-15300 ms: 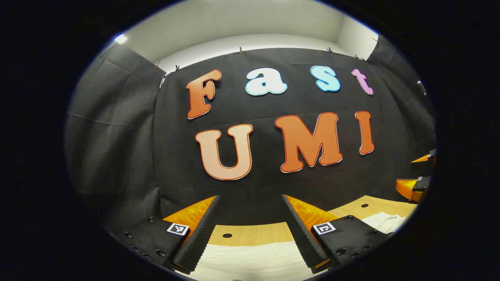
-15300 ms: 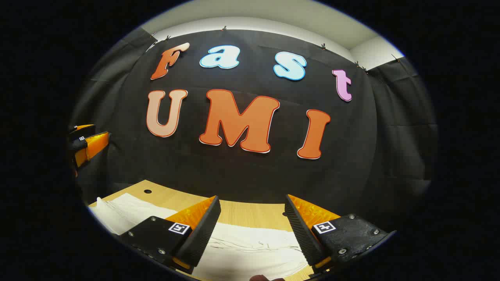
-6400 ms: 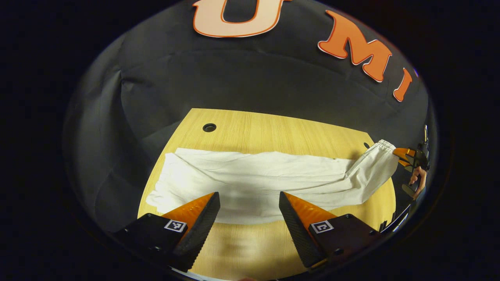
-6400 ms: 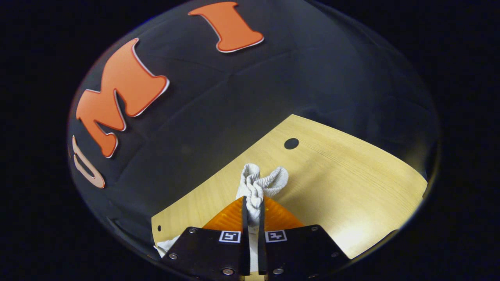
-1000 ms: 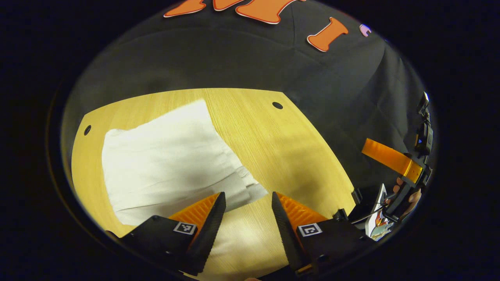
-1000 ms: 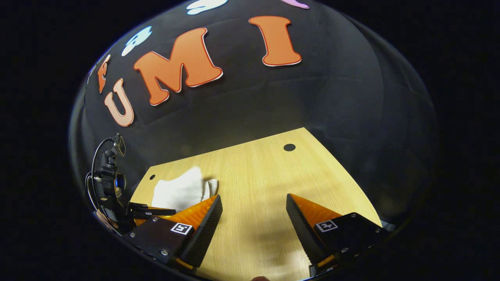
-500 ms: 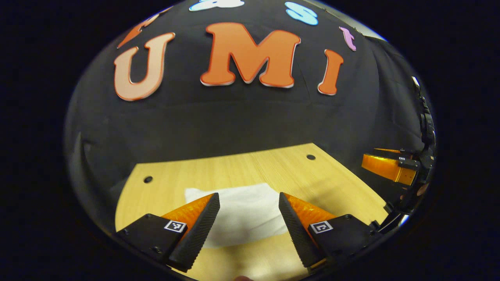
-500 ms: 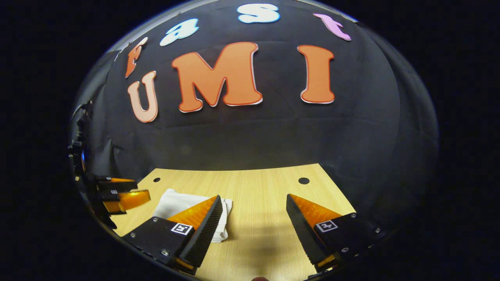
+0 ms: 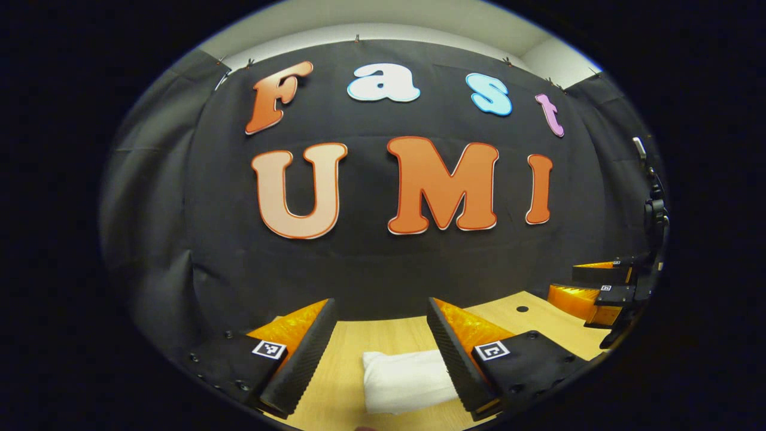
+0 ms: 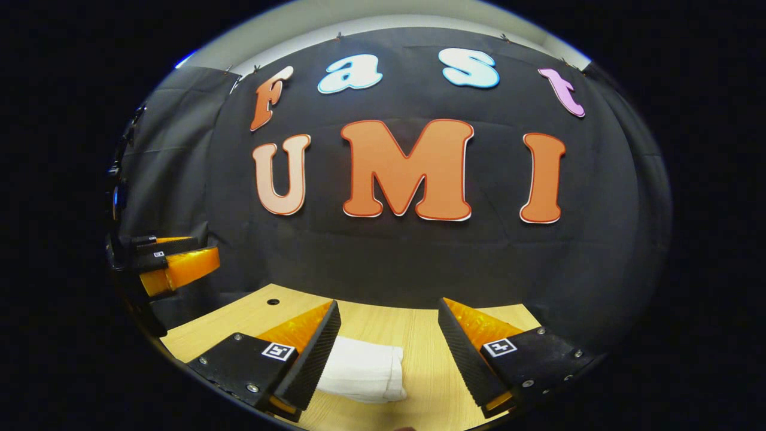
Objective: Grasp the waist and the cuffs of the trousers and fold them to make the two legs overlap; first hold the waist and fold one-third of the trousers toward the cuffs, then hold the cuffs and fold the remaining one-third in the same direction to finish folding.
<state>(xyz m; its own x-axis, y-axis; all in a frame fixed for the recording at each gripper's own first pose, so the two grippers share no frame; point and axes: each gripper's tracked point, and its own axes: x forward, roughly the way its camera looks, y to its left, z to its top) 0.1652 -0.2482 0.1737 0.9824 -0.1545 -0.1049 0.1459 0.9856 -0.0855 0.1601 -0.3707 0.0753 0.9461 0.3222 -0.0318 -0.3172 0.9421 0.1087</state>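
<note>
Trousers (image 9: 407, 380) sit folded on the wooden surface (image 9: 347, 383); left gripper (image 9: 378, 353) and right gripper (image 10: 388, 350) both hover, jaws wide, holding nothing.

A cloth-walled recording booth around me.

Black cloth (image 9: 383, 263) hangs clipped along its top edge before a pale wall (image 9: 383, 21); my light wooden table (image 10: 419, 335) with round holes stands against it, and a small camera rig (image 9: 655, 209) sits at the side.
</note>
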